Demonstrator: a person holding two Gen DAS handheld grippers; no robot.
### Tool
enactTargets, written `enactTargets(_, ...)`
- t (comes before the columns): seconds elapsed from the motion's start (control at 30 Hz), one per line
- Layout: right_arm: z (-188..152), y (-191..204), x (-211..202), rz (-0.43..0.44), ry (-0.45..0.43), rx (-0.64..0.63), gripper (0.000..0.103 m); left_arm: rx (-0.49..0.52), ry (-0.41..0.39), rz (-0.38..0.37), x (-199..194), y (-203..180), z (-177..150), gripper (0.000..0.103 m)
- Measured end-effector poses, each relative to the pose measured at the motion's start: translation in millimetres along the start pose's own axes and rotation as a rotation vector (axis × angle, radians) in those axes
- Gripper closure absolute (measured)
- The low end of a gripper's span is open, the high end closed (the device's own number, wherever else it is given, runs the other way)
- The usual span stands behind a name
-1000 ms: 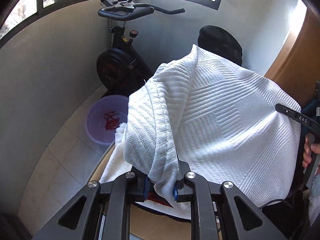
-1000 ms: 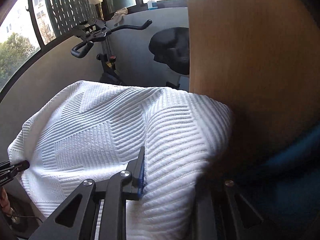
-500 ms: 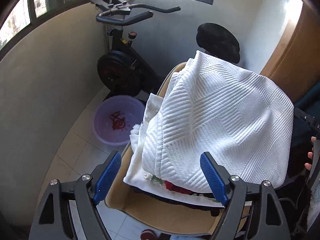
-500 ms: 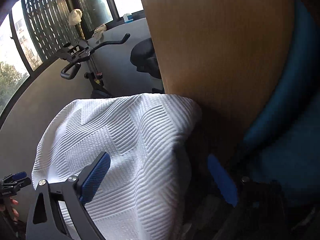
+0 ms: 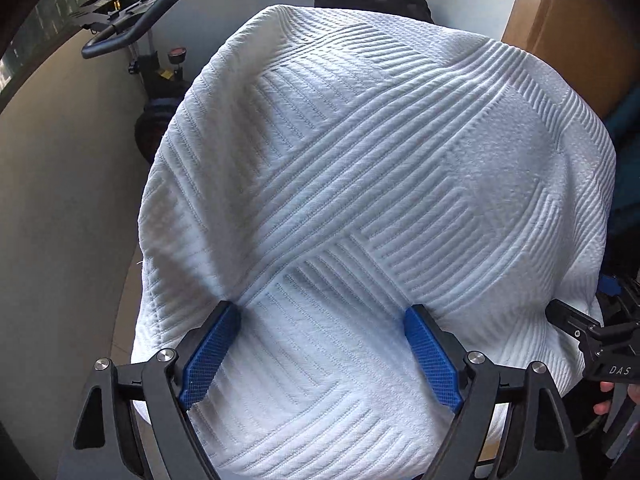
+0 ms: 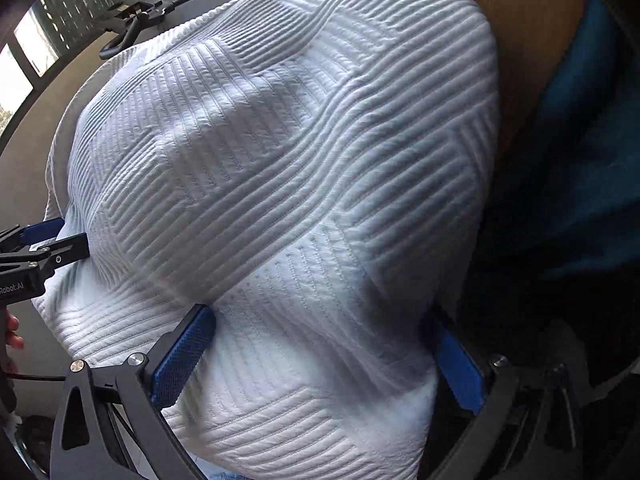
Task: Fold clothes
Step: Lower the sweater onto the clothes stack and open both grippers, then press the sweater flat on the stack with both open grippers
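Both tongs wide now. My left tongs (image 5: 324, 350) have just been opening, blue pads spread, with the white textured cloth (image 5: 360, 200) bulging between them but not pinched. Same on my right tongs (image 6: 320, 356): the jaws have just been opening, fabric sits between the pads, no clamp.

The cloth is folded into a thick pad and lies mounded on a pile, probably on a chair seat, though the support is hidden under it here. It fills nearly both wrist views, so I judge both tongs are pointing down at its near edge, side by side; the right tongs' black frame shows at the right edge of the left view.

Why the spread: this looks like a release after laying the fold down, letting the cloth settle flat instead of dragging it.

Behind: exercise bike (image 5: 160, 20) by the wall, wooden panel (image 6: 532, 60) and something blue (image 6: 580, 140) just beside the cloth on the right.

Next I'd press or smooth the top, or back off.
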State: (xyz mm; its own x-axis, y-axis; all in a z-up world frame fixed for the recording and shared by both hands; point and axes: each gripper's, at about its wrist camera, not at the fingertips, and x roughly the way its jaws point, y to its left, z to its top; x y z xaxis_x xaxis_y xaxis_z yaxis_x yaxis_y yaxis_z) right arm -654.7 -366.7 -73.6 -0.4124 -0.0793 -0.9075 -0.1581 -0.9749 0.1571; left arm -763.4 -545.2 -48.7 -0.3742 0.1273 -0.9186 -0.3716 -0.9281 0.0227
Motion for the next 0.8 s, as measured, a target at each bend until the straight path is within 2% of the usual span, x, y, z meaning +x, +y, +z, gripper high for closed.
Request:
enactTargets(0.03,0,0,4,0.003,0.0,0.01,0.0,-0.002,-0.008,0.016,1,1,-1,0.009)
enactTargets(0.07,-1,0,7,0.005,-0.001,0.02,0.0,-0.011,-0.016,0.031,3,2,-3,0.0)
enactTargets(0.17,-1,6,11,-0.004,0.013,0.032,0.0,-0.045,-0.038,0.023,4,9,-10,0.0)
enactTargets(0.27,-2,12,15,-0.016,0.028,0.043,0.0,-0.025,-0.072,0.062,2,5,-17,0.0)
enactTargets(0.37,-2,20,22,-0.039,0.037,0.048,0.0,0.011,-0.107,0.132,3,-5,-20,0.0)
enactTargets(0.5,-2,31,30,-0.075,0.054,0.042,0.0,0.1,-0.149,0.189,5,-15,-22,0.0)
enactTargets(0.53,-2,34,31,-0.085,0.056,0.041,0.0,0.103,-0.143,0.178,5,-13,-22,0.0)
enactTargets(0.63,-3,40,37,-0.09,0.072,0.045,0.0,0.05,-0.083,0.075,9,4,-16,0.0)
enactTargets(0.7,-3,40,39,-0.065,0.089,0.036,0.0,0.014,-0.049,0.009,9,16,-13,0.0)
enactTargets(0.8,-2,41,27,-0.047,0.081,0.066,0.0,-0.018,-0.079,-0.025,-8,25,-13,0.0)
